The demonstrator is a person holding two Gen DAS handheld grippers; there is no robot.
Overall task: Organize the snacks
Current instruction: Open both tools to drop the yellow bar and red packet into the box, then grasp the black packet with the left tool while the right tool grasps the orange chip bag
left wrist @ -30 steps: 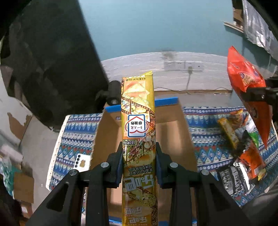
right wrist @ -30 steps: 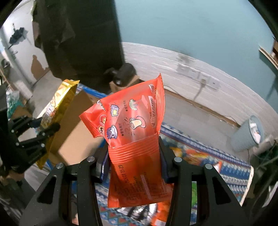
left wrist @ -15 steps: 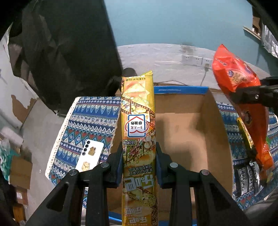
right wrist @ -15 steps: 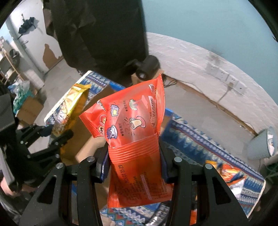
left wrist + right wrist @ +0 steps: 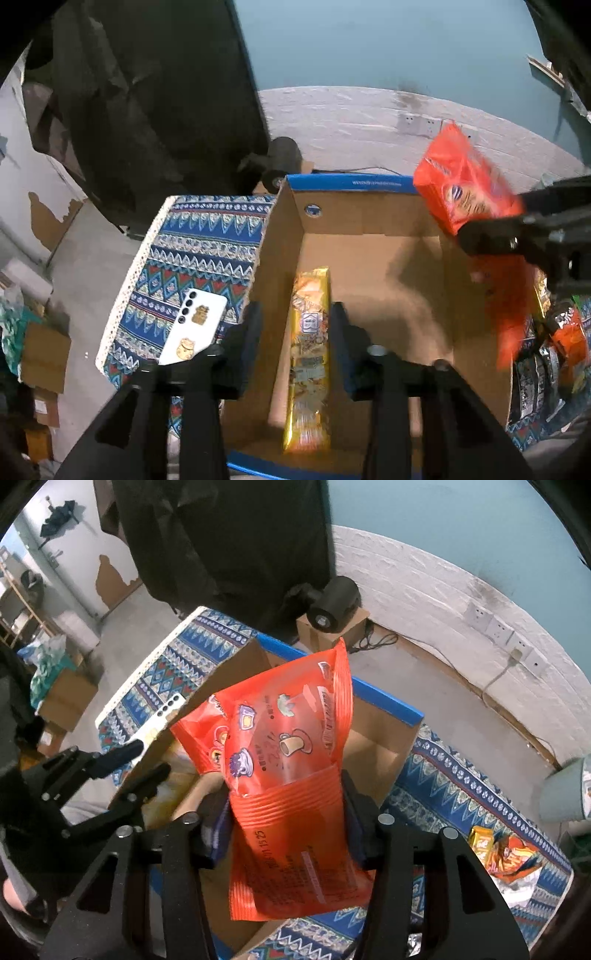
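Note:
An open cardboard box (image 5: 369, 221) with blue edges sits on the patterned cloth; it also shows in the right wrist view (image 5: 384, 734). A long yellow snack packet (image 5: 309, 354) lies on the box floor, free between the fingers of my left gripper (image 5: 295, 321), which is open above it. My right gripper (image 5: 284, 805) is shut on an orange snack bag (image 5: 284, 775) and holds it over the box's right side. The bag also shows in the left wrist view (image 5: 465, 192).
A white phone (image 5: 194, 328) lies on the blue patterned cloth (image 5: 192, 251) left of the box. Several more snack packets (image 5: 506, 853) lie on the cloth to the right. A black camera (image 5: 332, 602) stands behind the box near a white wall.
My left gripper opened and the yellow packet dropped onto the box floor. My right gripper carried the orange bag leftward over the box.

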